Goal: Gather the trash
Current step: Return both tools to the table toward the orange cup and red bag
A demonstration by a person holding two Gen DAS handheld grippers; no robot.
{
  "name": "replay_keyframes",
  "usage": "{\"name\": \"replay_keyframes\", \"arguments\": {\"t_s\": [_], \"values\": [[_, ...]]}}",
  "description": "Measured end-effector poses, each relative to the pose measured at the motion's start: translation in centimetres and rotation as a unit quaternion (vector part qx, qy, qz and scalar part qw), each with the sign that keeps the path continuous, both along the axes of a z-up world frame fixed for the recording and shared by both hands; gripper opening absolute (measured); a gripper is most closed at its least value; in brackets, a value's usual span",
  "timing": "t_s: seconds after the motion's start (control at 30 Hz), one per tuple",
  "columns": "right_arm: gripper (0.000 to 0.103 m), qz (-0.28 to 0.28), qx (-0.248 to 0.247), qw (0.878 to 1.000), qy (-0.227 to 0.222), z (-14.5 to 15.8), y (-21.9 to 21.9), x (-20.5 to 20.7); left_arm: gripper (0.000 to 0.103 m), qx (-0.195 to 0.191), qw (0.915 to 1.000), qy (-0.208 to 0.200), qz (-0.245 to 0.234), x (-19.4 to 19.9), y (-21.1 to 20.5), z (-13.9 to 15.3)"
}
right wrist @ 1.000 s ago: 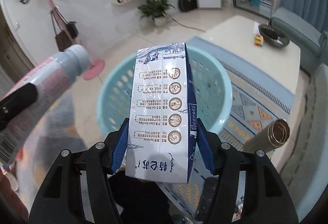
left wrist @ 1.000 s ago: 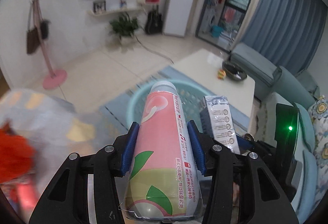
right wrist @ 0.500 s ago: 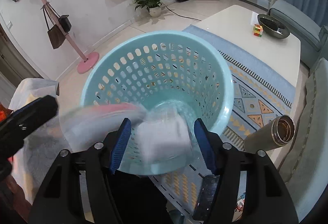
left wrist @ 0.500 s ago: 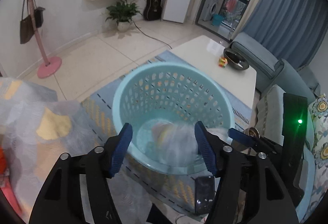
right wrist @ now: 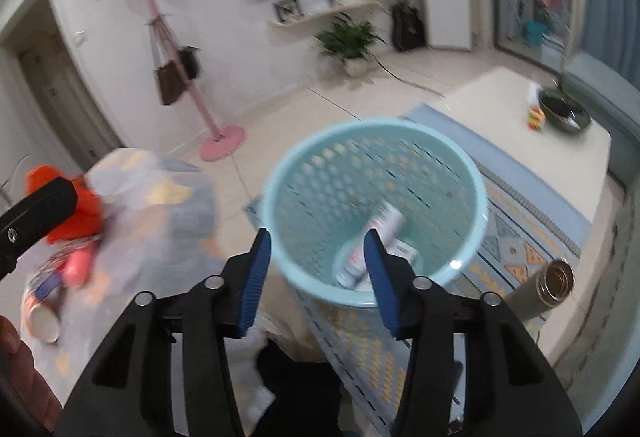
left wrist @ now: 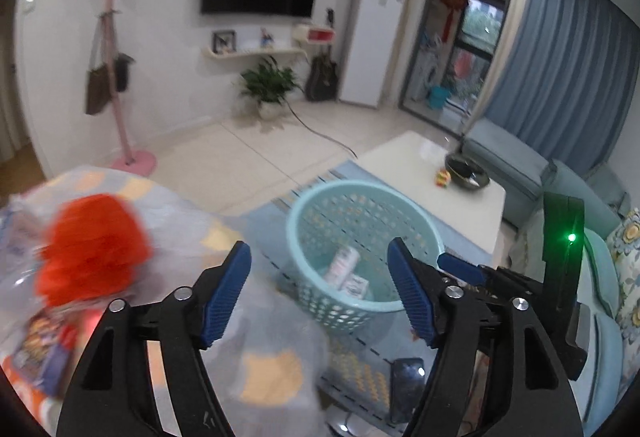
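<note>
Living room floor with patterned blue rug [right wrist: 532, 221]; light blue perforated basket [right wrist: 472, 173] standing on it, taken as landmark. Lying inside basket at the bottom: pink-white bottle [right wrist: 386, 223] tilted against a small white carton [right wrist: 406, 251]; same pair visible from the left wrist view, bottle [left wrist: 344, 261] and carton [left wrist: 355, 284].

Left gripper [left wrist: 318, 291] above and short of basket: jaws wide and opening, nothing between the pads, only basket and rug seen through the gap. Right gripper [right wrist: 316, 275] over the near rim of basket: jaws at middle width and closing, pads clear of everything, nothing gripped.

Left of basket: crumpled translucent plastic sheet [right wrist: 160, 205] with yellow patches, red bunched item [left wrist: 92, 249] on it, blurred. Further left, a colourful printed can [right wrist: 42, 301] on its side, plus something pink beside it, too blurred to identify.

Right of basket: metal flask [right wrist: 548, 287] lying on the rug. Beyond basket: white low surface [right wrist: 500, 105] carrying dark bowl [right wrist: 564, 113] and small multicoloured cube [right wrist: 535, 118]. Near side of basket: dark phone [left wrist: 406, 389] on the rug.
</note>
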State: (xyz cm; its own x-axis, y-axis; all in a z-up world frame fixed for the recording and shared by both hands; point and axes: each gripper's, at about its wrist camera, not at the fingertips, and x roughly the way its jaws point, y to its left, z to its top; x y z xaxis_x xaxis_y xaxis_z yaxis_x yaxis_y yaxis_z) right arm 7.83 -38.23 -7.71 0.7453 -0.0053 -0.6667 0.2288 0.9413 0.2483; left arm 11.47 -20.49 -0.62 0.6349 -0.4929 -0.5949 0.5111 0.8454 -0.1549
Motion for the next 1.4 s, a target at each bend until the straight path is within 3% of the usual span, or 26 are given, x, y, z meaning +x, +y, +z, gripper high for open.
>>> {"name": "replay_keyframes", "arguments": {"t_s": [0.13, 0.23, 0.33, 0.43, 0.6, 0.7, 0.8, 0.87, 0.97, 1.23, 1.3, 1.37, 1.4], "values": [[0.041, 0.045, -0.012, 0.998, -0.045, 2.5, 4.1, -1.5, 0.077, 0.006, 0.9986, -0.032, 0.042, -3.0, 3.7, 1.8], [0.041, 0.079, -0.010, 0.995, -0.062, 3.7, 7.1, -2.1, 0.083, 0.030, 0.9920, -0.058, 0.109, -5.2, 7.5, 2.2], [0.041, 0.105, -0.018, 0.992, -0.069, 4.4, 9.9, -2.3, 0.086, 0.067, 0.9756, -0.086, 0.191, -7.2, 11.3, 1.9], [0.041, 0.134, -0.024, 0.988, -0.069, 4.7, 12.9, -2.5, 0.087, 0.097, 0.9621, -0.076, 0.244, -8.2, 14.4, 0.6], [0.041, 0.176, -0.037, 0.982, -0.061, 4.7, 17.3, -2.2, 0.087, 0.137, 0.9517, -0.030, 0.273, -7.7, 16.8, -2.7], [0.041, 0.194, -0.040, 0.979, -0.053, 4.6, 19.1, -1.8, 0.086, 0.172, 0.9455, -0.023, 0.276, -7.4, 17.2, -4.3], [0.041, 0.210, -0.043, 0.976, -0.045, 4.2, 20.7, -1.6, 0.075, 0.183, 0.9441, -0.022, 0.273, -7.6, 18.1, -5.1], [0.041, 0.222, -0.043, 0.973, -0.041, 4.1, 21.9, -1.3, 0.062, 0.179, 0.9449, -0.013, 0.274, -8.1, 19.1, -5.5], [0.041, 0.243, -0.043, 0.968, -0.040, 4.0, 23.5, -1.2, 0.053, 0.157, 0.9497, -0.002, 0.271, -8.9, 21.2, -5.7], [0.041, 0.250, -0.050, 0.965, -0.054, 5.0, 25.6, -0.1, 0.052, 0.128, 0.9439, 0.008, 0.305, -12.0, 28.7, -4.4], [0.059, 0.234, -0.050, 0.969, -0.066, 5.9, 24.8, 0.7, 0.056, 0.106, 0.9500, 0.009, 0.293, -12.5, 29.9, -3.9], [0.070, 0.208, -0.049, 0.974, -0.080, 6.9, 23.7, 1.7, 0.074, 0.074, 0.9554, 0.005, 0.286, -12.8, 31.0, -3.0], [0.073, 0.201, -0.050, 0.975, -0.085, 7.1, 23.4, 2.1, 0.079, 0.053, 0.9563, 0.001, 0.288, -12.7, 31.5, -2.5]]}}
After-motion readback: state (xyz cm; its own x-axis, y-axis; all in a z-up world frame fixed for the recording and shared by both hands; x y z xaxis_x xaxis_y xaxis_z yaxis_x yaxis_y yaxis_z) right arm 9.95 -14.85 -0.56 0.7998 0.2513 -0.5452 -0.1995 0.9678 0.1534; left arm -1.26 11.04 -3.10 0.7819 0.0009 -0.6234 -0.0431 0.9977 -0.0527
